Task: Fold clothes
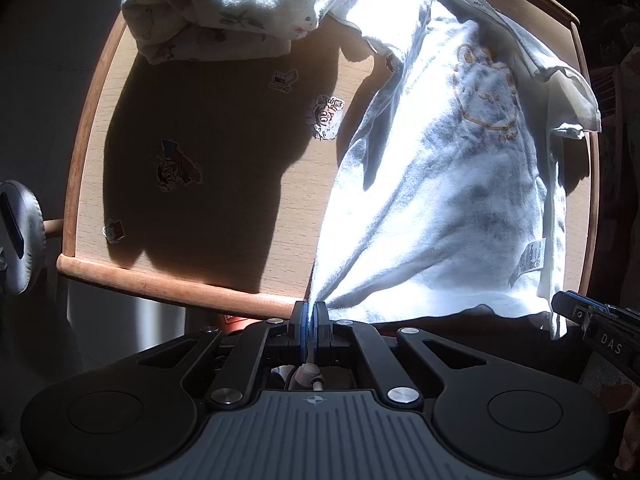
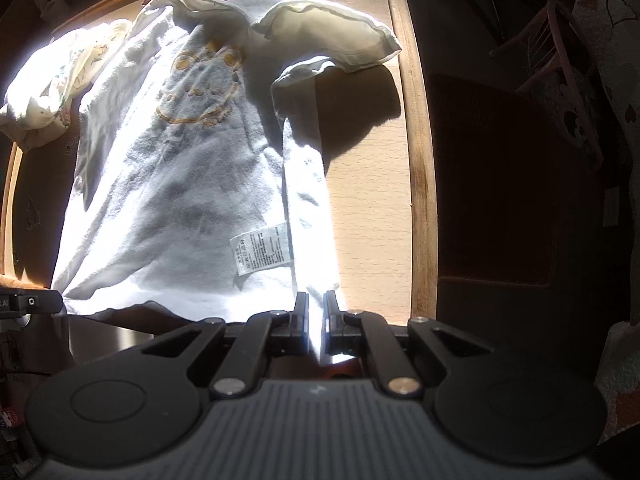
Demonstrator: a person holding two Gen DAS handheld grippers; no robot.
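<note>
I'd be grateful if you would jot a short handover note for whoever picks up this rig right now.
Left claw: shut on the white T-shirt at its near hem corner.
Right claw: jaws slightly apart, the other hem corner between them; grip looks loose, so check it.
T-shirt lies inside out on the wooden table, care label showing, sleeves crumpled.
A printed garment is bunched at the far edge.
Done: no fold yet. Left: fold both.

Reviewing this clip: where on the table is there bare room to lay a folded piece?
Bare wood with stickers lies between the white T-shirt, the patterned garment and the table near rim. A narrower strip runs between the shirt's side and the far-side rim. The shirt and the patterned pile crowd everything else.
</note>
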